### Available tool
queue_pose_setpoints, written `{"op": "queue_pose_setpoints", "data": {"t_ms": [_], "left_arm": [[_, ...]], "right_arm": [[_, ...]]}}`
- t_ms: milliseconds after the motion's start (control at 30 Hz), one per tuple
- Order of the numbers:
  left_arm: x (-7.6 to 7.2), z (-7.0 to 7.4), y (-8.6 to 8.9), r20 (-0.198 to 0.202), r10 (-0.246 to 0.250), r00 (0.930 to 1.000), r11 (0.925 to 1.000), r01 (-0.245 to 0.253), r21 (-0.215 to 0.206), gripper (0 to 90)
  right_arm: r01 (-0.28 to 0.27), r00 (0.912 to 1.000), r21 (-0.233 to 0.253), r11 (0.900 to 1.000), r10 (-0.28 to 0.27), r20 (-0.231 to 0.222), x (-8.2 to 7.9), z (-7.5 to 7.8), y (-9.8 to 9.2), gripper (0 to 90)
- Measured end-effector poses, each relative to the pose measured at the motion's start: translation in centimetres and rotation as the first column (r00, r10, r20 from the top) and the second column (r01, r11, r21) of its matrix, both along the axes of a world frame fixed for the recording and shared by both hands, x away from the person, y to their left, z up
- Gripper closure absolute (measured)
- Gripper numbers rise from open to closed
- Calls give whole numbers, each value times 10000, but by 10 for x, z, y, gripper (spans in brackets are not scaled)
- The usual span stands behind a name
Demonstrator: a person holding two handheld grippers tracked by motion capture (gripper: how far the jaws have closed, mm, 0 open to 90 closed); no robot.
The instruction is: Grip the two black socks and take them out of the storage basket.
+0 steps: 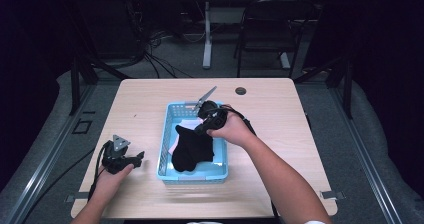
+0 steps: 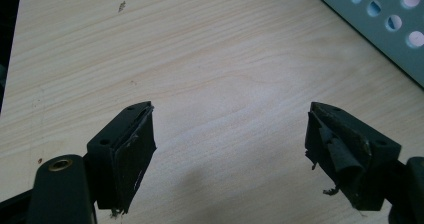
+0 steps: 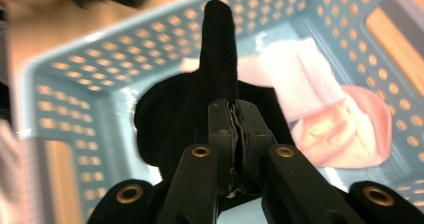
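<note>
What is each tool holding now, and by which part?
The right tool is shut on the black cloth, pinching a raised fold of it above the blue basket. The left tool is open, holding nothing.

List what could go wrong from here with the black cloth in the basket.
1. The right tool is shut on just a thin fold of the black cloth, so it may slip free if lifted.
2. The cloth lies over the pink cloth and could drag it along.
3. The basket is not held; the left tool is open over bare table, so a snag might tug the basket.

Perforated plastic basket (image 1: 167, 149), matt wood-grain table (image 1: 140, 104)
</note>
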State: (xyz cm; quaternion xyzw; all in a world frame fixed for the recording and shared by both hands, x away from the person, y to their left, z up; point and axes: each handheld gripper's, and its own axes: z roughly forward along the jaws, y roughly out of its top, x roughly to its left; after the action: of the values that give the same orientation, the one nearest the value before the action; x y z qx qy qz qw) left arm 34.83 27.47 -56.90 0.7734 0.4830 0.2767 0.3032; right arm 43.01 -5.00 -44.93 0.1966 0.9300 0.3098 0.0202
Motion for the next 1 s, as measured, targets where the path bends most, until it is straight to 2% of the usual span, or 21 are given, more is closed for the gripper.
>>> {"op": "queue_pose_setpoints", "data": {"t_ms": [233,367,500,800,1000], "left_arm": [[0,0,0,-15,37,10000,10000,-37,11,200],[0,0,0,-13,38,10000,10000,-38,22,200],[0,0,0,-20,25,10000,10000,-25,19,200],[0,0,0,-20,12,10000,10000,-12,60,200],[0,0,0,-21,32,10000,10000,-32,41,200]], "right_arm": [[-165,9972,17,9999,164,731,-20,32,0,874],[-162,9926,165,9997,141,1206,-29,55,-1,875],[-155,9880,247,9996,116,1539,-34,70,-2,875],[-38,9850,337,9994,-21,1727,-36,76,-7,875],[16,9830,612,9981,-128,1831,-41,80,-17,875]]}}
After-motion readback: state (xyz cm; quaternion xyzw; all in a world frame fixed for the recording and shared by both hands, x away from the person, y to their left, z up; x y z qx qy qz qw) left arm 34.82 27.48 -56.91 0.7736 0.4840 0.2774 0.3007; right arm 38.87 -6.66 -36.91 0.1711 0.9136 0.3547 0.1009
